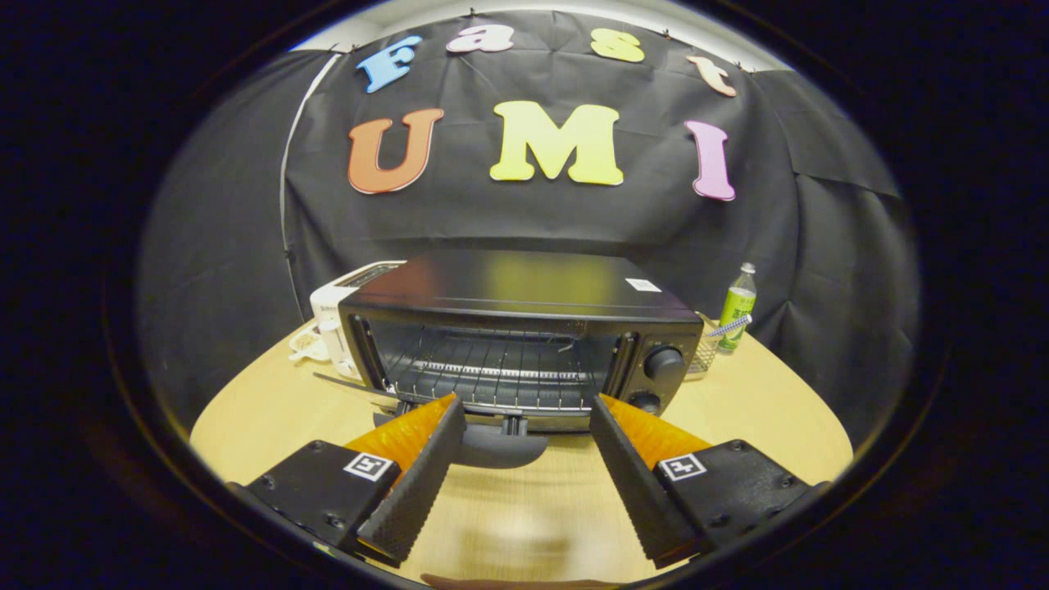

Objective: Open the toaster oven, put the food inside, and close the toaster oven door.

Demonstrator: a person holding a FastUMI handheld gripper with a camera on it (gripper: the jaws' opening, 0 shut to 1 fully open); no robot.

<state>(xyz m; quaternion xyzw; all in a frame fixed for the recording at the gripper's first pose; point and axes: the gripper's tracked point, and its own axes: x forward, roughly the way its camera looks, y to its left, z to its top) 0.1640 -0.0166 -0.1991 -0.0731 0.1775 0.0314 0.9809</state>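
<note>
Toaster oven (pixel 524 328) mouth unblocked past lowered door (pixel 500 447), tongs (pixel 524 426) spread wide, bare table (pixel 524 508) between.

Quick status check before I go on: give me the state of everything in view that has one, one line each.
toaster oven: door down and open, wire rack bare, no food inside.
oven door handle: free, between the fingertips, not gripped.
gripper: open, fingers spread, holding nothing.
bottle: upright, cap on, right of the oven.
white toaster: upright behind the oven's left side.
</note>
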